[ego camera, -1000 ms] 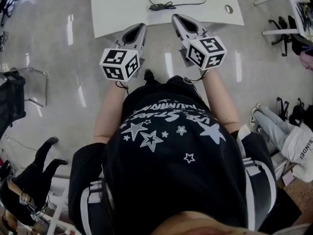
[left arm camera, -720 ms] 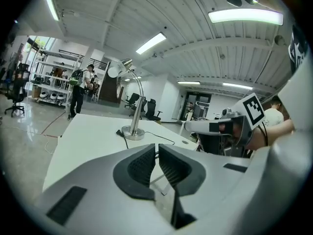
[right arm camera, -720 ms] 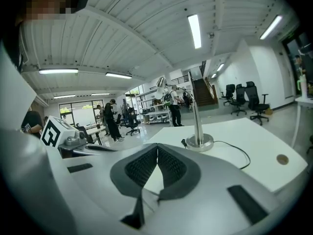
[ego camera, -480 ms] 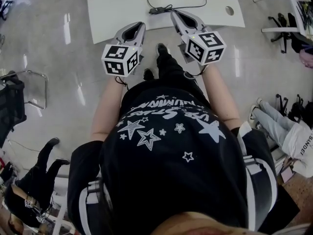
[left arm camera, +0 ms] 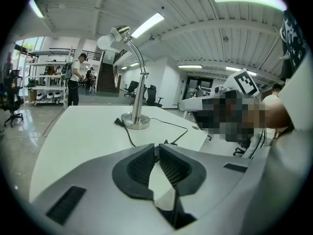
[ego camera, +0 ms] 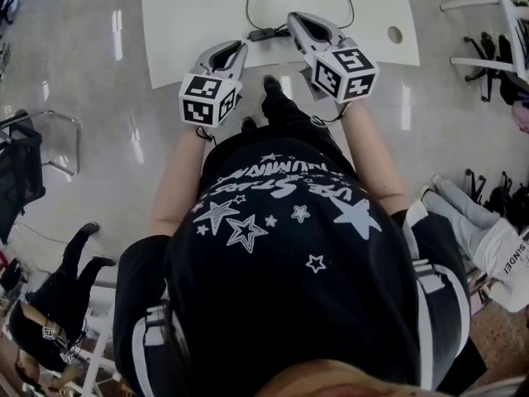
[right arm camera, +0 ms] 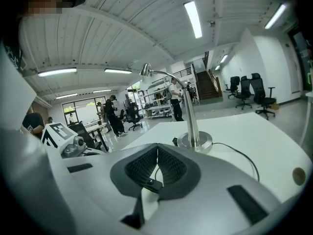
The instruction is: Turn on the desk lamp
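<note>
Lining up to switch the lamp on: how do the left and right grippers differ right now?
The right gripper reaches farther over the white table; the left gripper only just clears its near edge. The right gripper's tips sit beside the cord's black switch block; the left gripper's sit left of it, farther back. Both are shut, empty, and point toward the desk lamp.

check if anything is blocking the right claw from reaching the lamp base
Nothing visible blocks it. Between the shut, empty right claw and the lamp base there is only bare white table, with the lamp's black cord lying flat on it.
</note>
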